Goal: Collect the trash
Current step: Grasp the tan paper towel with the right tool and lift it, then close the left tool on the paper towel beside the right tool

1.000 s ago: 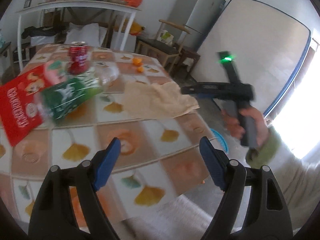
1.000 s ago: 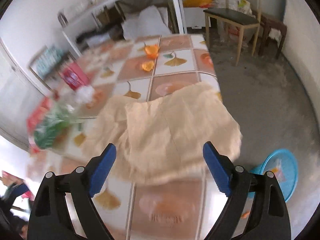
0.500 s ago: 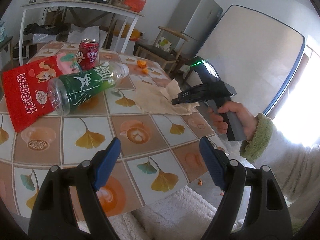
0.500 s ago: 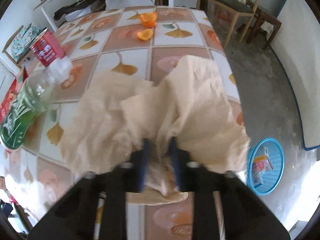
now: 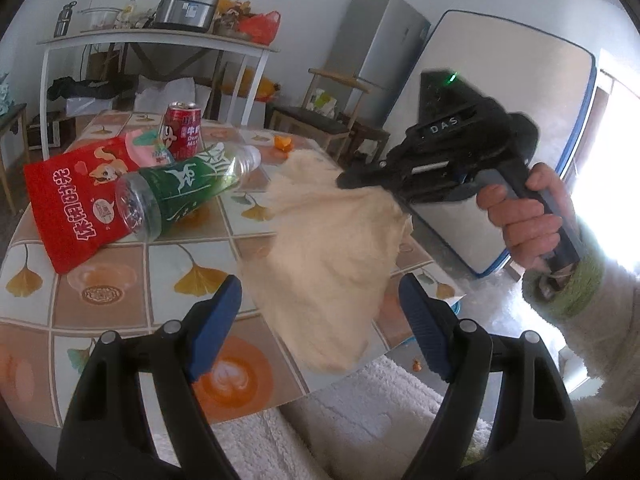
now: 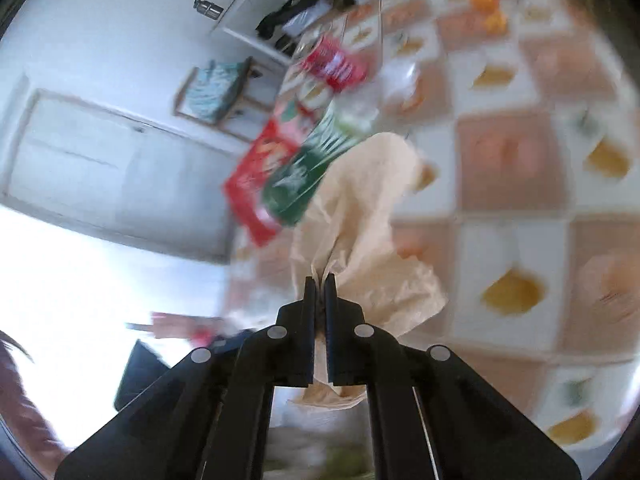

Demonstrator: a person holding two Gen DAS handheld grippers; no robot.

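While most of the trash lies on the table [image 5: 120,292] with its tiled leaf pattern, only one piece is in a grip, so I judge the collecting to be at an early stage. That piece is the large beige paper sheet [image 5: 324,248], crumpled and hanging in the air over the near edge of the table, between the two grippers. The right gripper [image 6: 319,280] is clenched on a pinched fold of the paper, with the jaws pressed almost together, and the person's hand [image 5: 524,220] holds its handle at the right side of the left wrist view. The paper is not yet in any bin, and no bin is clearly visible in these views, so this first piece is only lifted and not delivered. Next in size, the red snack bag [image 5: 72,200] lies flat on the far left part of the table, and the green plastic bottle [image 5: 184,196] lies on its side, partly on top of the bag. Behind them the red drink can [image 5: 183,130] stands upright. Some small orange peel pieces [image 5: 282,144] rest near the far edge. The left gripper [image 5: 320,320] is released, its blue pads wide apart and with nothing between them, low in front of the table. All these four things seem still to be collected.
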